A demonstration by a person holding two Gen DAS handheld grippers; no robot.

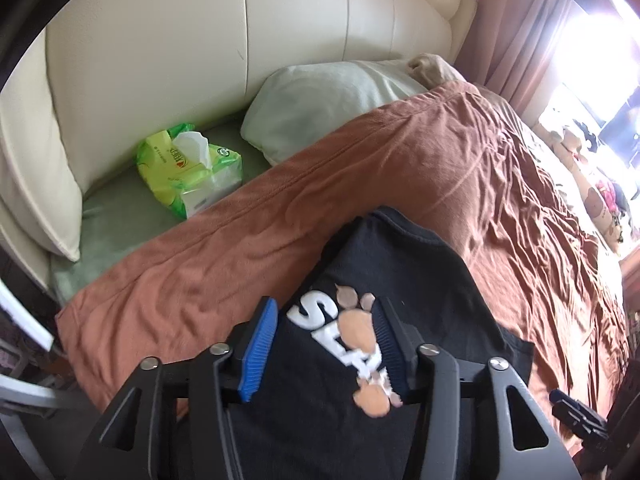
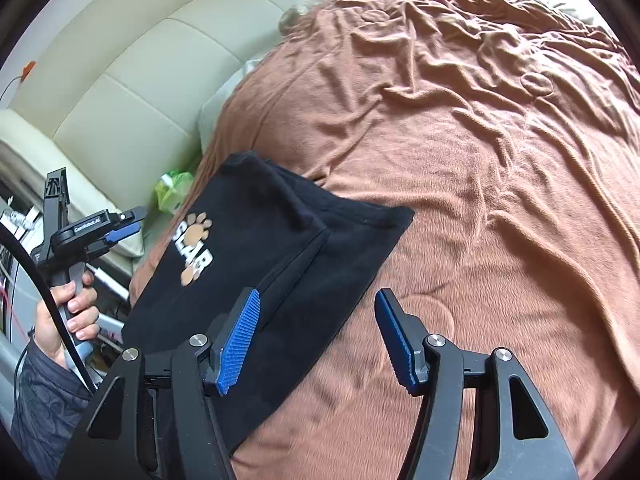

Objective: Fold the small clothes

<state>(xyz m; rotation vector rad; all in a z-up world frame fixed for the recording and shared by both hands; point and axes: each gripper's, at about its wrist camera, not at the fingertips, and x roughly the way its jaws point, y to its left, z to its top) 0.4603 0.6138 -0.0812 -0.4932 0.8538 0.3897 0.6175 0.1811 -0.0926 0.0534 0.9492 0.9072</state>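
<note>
The black shirt [image 2: 256, 264] lies folded on the brown blanket [image 2: 460, 160], its long axis running away from both grippers. The left gripper [image 1: 326, 344] hovers over its printed end, fingers parted, holding nothing; the right gripper [image 2: 318, 340] straddles the shirt's near right edge, likewise parted and empty.

Brown blanket [image 2: 460, 160]; black shirt [image 2: 280, 248] atop

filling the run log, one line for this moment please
left tongs: open over black shirt | right tongs: open at its edge | shirt: folded on brown blanket
</note>
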